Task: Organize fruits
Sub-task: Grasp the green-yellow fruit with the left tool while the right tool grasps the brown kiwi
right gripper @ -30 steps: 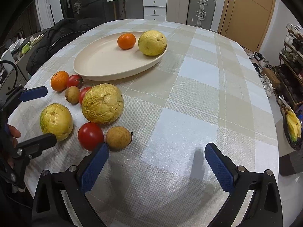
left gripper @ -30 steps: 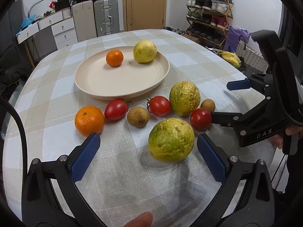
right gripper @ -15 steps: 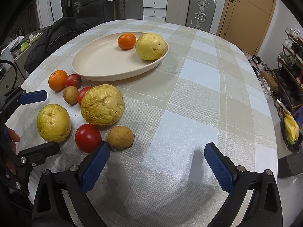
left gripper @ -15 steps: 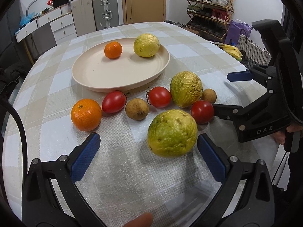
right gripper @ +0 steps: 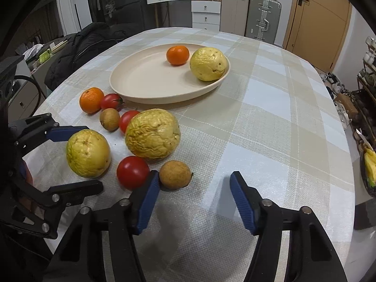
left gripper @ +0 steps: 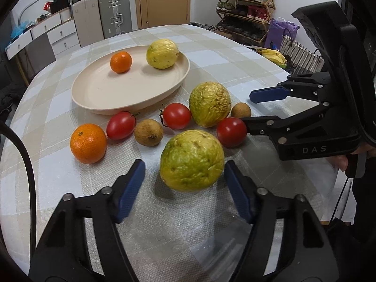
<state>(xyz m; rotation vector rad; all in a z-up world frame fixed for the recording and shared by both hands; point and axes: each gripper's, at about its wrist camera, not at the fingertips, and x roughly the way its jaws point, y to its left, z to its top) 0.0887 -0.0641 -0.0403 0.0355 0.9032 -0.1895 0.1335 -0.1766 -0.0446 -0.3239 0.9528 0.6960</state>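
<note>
Fruits lie loose on the checked tablecloth (left gripper: 235, 54) beside the cream round plate (left gripper: 98, 98). Left gripper (left gripper: 184, 181), jaws just narrowed, brackets the green-yellow wrinkled fruit (left gripper: 191, 159) without contact. Right gripper (right gripper: 191, 185), likewise narrowed, holds nothing; small brown fruit (right gripper: 175, 174) touches one pad.

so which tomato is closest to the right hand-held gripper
The tomato beside the longan, right against the right hand-held gripper; the other two tomatoes lie further back, near the plate.
</note>
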